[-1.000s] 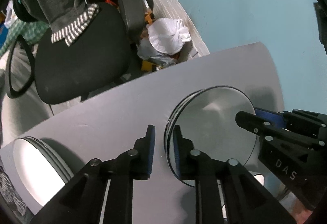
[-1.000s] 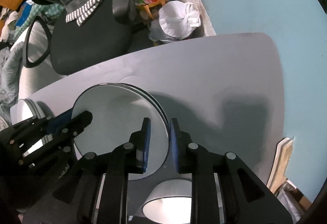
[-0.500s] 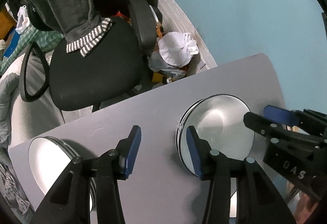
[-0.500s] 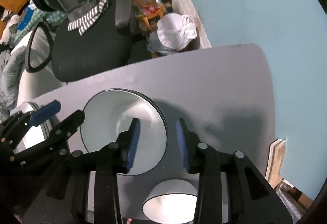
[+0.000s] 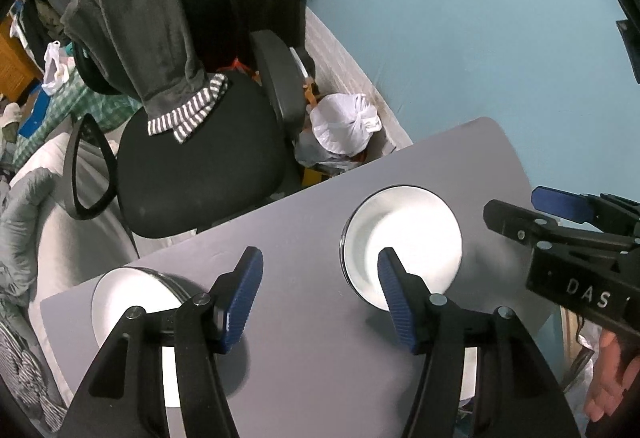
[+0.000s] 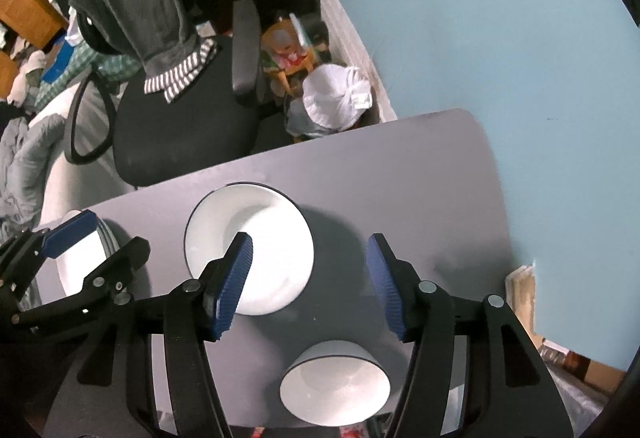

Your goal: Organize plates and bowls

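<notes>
A stack of white plates (image 5: 404, 234) (image 6: 256, 226) lies flat on the grey table (image 5: 296, 222) (image 6: 400, 178). My left gripper (image 5: 320, 278) hangs above the table just left of this stack, its jaws opening with nothing between them. My right gripper (image 6: 310, 266) hovers over the stack's right edge, its jaws also opening and empty. Each gripper appears in the other's view: the right gripper (image 5: 528, 208) and the left gripper (image 6: 100, 242). A second plate stack (image 5: 128, 294) (image 6: 80, 262) sits at the table's left end. A white bowl (image 6: 334, 382) stands near the front edge.
A black office chair (image 5: 192, 166) with a grey garment (image 5: 132, 26) draped over it stands beyond the table's far edge. A white bag (image 5: 344, 126) and clutter lie on the floor by the blue wall (image 5: 480, 38). A hand (image 5: 608, 382) shows at lower right.
Both grippers, earlier pinching opposite rims of the middle plate stack, have let go, opened wide and risen. The stack now rests alone on the table.
</notes>
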Action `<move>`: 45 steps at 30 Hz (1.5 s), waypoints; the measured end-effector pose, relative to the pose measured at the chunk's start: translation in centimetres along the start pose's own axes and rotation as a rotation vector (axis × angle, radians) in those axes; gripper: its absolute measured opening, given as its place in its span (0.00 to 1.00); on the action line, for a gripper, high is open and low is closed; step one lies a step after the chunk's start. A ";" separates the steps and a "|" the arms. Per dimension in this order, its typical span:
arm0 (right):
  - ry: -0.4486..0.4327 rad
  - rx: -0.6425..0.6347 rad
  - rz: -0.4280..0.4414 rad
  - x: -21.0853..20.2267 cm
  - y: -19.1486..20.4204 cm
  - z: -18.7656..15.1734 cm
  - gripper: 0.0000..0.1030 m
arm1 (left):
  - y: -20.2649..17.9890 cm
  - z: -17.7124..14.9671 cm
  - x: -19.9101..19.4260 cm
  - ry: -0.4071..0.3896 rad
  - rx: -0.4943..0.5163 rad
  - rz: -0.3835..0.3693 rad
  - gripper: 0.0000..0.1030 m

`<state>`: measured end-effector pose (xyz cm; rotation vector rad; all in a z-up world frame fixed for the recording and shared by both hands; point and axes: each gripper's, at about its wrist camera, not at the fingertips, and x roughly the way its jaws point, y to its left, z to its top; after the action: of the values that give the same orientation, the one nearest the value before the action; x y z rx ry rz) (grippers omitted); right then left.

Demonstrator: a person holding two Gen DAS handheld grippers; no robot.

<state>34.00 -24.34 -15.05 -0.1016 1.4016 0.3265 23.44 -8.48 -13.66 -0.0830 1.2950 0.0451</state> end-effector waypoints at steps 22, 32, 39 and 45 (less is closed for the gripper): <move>-0.131 -0.009 -0.025 -7.2 -0.4 -4.0 0.66 | -0.4 -4.1 -5.7 -0.063 0.037 -0.044 0.62; -0.121 0.038 -0.031 -8.8 -1.7 -6.8 0.66 | -1.5 -5.8 -7.1 -0.076 0.048 -0.082 0.62; -0.116 0.121 -0.011 -9.5 -3.1 -8.6 0.67 | -2.1 -6.9 -7.6 -0.068 0.042 -0.112 0.62; -0.113 0.173 -0.010 -9.8 -4.3 -9.4 0.67 | -2.9 -7.6 -7.7 -0.062 0.072 -0.129 0.62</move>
<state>24.96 -32.52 -7.63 0.0515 1.3106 0.1985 14.27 -11.94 -8.18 -0.1023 1.2255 -0.1091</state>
